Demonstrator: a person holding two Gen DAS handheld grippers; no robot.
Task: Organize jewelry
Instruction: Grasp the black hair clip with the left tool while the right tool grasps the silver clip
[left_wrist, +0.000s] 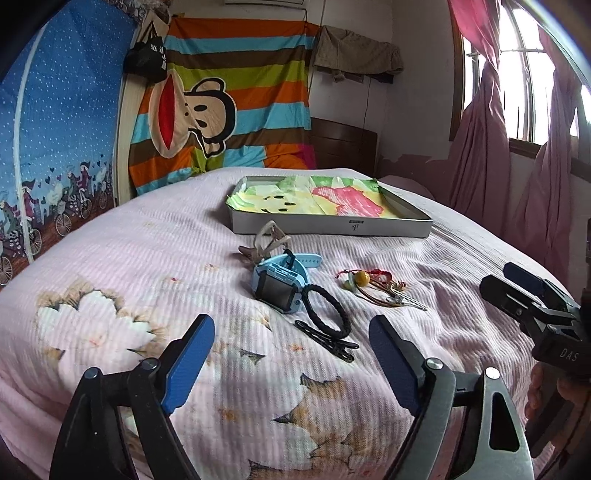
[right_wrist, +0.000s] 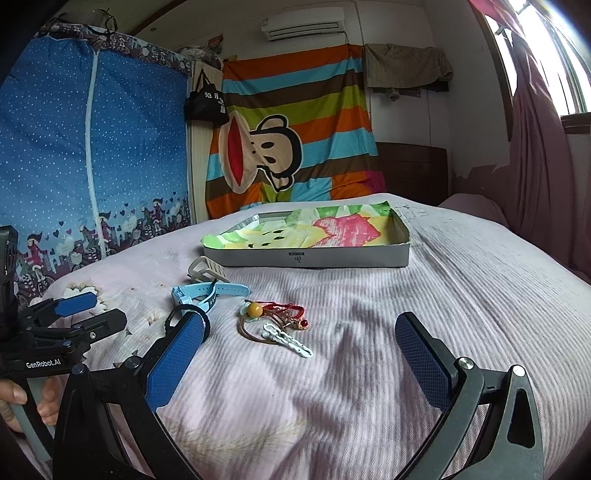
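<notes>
We hold both grippers over the near edge of the bed (left_wrist: 110, 240), neither carrying anything. The left gripper (left_wrist: 291, 354) has its jaws spread wide and released; the right gripper (right_wrist: 299, 354) is likewise spread and empty.

The jewelry lies in a loose cluster approx. mid-bed. The blue watch (left_wrist: 275, 280) sits farthest left w/ a beige clip (left_wrist: 271, 236) just behind it. A black braided bracelet (left_wrist: 327, 308) touches the watch's near side, and a black hair clip (left_wrist: 327, 338) lies just in front of that. To the right, apart from these, sits the red cord bracelet w/ a yellow bead (right_wrist: 255, 309), and a white hair clip (right_wrist: 286, 341) just in front of it.

The tray (right_wrist: 306, 256), lined w/ colourful paper, stands toward the far edge and looks to hold nothing yet, so we judge the task barely begun.

To do the first pick well, we'd take one piece per gripper: left for the black clip or bracelet, right for the white clip. Come down steeply, pads straddling the piece, press lightly into the soft blanket, and close fully before lifting. Cords may snag on each other, so lift slowly.
</notes>
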